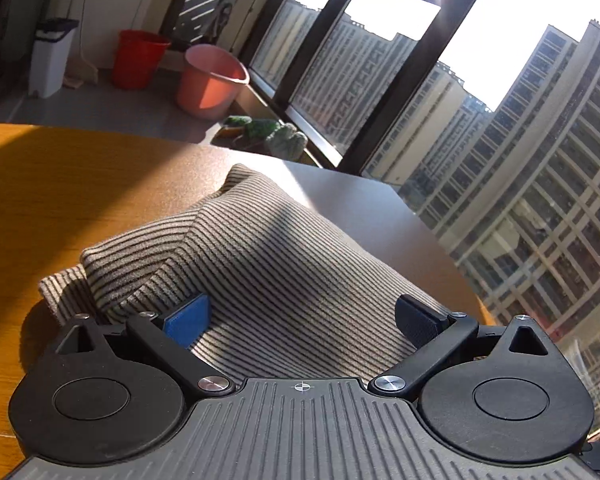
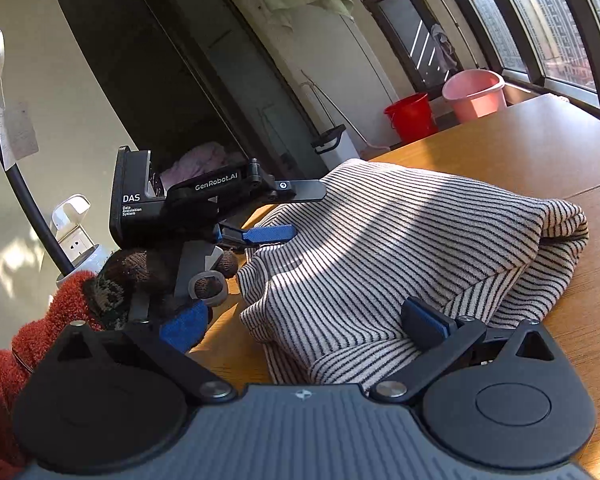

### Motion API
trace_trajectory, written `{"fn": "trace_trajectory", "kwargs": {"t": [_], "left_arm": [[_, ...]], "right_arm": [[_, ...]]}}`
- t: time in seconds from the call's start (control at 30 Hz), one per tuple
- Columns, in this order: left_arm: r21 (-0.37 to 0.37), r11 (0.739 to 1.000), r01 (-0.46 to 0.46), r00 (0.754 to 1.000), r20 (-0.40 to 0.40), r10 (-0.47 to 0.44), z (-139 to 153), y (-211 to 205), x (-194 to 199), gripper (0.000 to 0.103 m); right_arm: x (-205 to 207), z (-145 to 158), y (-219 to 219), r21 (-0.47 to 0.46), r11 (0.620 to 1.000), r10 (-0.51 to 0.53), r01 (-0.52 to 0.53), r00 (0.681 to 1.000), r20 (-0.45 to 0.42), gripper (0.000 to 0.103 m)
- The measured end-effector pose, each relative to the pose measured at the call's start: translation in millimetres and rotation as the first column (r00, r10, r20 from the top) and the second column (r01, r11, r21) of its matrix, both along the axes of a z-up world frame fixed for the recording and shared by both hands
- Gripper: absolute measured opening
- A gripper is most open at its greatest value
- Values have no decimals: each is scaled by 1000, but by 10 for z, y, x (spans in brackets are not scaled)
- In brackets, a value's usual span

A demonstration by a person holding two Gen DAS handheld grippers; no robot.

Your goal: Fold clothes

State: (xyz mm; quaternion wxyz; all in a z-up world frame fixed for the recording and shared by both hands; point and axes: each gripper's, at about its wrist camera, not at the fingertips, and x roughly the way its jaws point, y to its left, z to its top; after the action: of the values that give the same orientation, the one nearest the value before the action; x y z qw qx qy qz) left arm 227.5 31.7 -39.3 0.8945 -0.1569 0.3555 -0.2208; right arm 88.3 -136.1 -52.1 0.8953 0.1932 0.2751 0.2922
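A beige garment with thin dark stripes (image 1: 260, 248) lies folded in a thick bundle on the wooden table (image 1: 40, 200). In the left wrist view my left gripper (image 1: 302, 320) is open wide, with the cloth lying between its blue pad (image 1: 188, 320) and dark pad (image 1: 416, 320). The right wrist view shows the same garment (image 2: 400, 232) from its other side. My right gripper (image 2: 304, 322) is open too, its fingers spread over the near edge of the cloth. There the left gripper (image 2: 296, 212), held by a gloved hand (image 2: 140, 276), stands open at the far left edge.
A pink bucket (image 1: 212, 80), a red bucket (image 1: 138, 58) and a white bin (image 1: 52, 60) stand on the floor beyond the table. Potted plants (image 1: 272, 132) sit by the big window. The table's rounded edge runs just right of the garment.
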Motion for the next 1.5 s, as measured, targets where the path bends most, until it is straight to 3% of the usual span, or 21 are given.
{"fn": "trace_trajectory", "kwargs": {"t": [0.1, 0.23, 0.37, 0.47, 0.53, 0.6, 0.67, 0.77, 0.83, 0.9, 0.93, 1.0, 1.17, 1.23, 1.3, 1.4, 1.5], "left_arm": [[36, 999, 0, 1000, -10, 1, 81, -65, 29, 101], [60, 998, -27, 1000, 2, 27, 209, -21, -317, 102], [-11, 1000, -20, 1000, -19, 19, 309, 55, -734, 102], [-115, 991, 74, 997, -31, -78, 322, -24, -1066, 102], [-184, 973, 142, 987, -55, -154, 253, -142, -1178, 102], [-182, 970, 159, 981, -80, -176, 160, -257, -1199, 102], [-104, 987, 120, 984, -118, -132, 30, -342, -1113, 102], [-100, 990, 95, 988, -111, -106, 3, -264, -1036, 102], [19, 1000, 23, 998, -66, -21, 33, -212, -1026, 102], [160, 985, -61, 998, -24, 66, -2, -135, -945, 102], [175, 980, -91, 994, -39, 99, -47, -69, -898, 102], [142, 981, -130, 990, -31, 136, -50, 100, -879, 101], [63, 985, -158, 987, 9, 158, 174, 358, -996, 101], [24, 990, -136, 990, 29, 135, 329, 354, -1079, 101], [-60, 997, -56, 998, 28, 58, 379, 272, -1152, 102], [-170, 983, 68, 997, -16, -72, 266, -18, -1170, 102], [-169, 979, 110, 990, -71, -124, 54, -324, -1105, 102]], "right_arm": [[-47, 64, 95, -77, 997, 6, -4, 1000, 27, 103], [-168, 211, -62, -104, 994, -13, 22, 997, 79, 103], [-194, 294, -413, -131, 983, -114, 127, 988, 103, 103], [-26, 284, -607, -239, 941, -225, 238, 971, 80, 103], [100, 287, -630, -280, 923, -247, 263, 965, 92, 103], [220, 291, -635, -295, 919, -244, 263, 965, 100, 103], [327, 267, -590, -305, 924, -214, 232, 973, 92, 103], [398, 153, -468, -413, 880, -222, 234, 972, 79, 103], [347, 71, -391, -455, 863, -216, 220, 974, 62, 103], [254, 48, -345, -442, 872, -212, 209, 976, 44, 103], [214, 53, -326, -427, 886, -188, 179, 982, 23, 103], [105, 37, -220, -408, 908, -115, 99, 993, -16, 103], [-151, 103, -7, -403, 914, 39, -46, 999, -25, 103], [-214, 253, -49, -370, 926, 88, -76, 996, 17, 103], [-264, 402, -92, -369, 927, 105, -68, 991, 81, 103], [-146, 472, -171, -482, 870, -14, 106, 981, 191, 103], [117, 336, -262, -581, 768, -148, 268, 958, 247, 103]]}}
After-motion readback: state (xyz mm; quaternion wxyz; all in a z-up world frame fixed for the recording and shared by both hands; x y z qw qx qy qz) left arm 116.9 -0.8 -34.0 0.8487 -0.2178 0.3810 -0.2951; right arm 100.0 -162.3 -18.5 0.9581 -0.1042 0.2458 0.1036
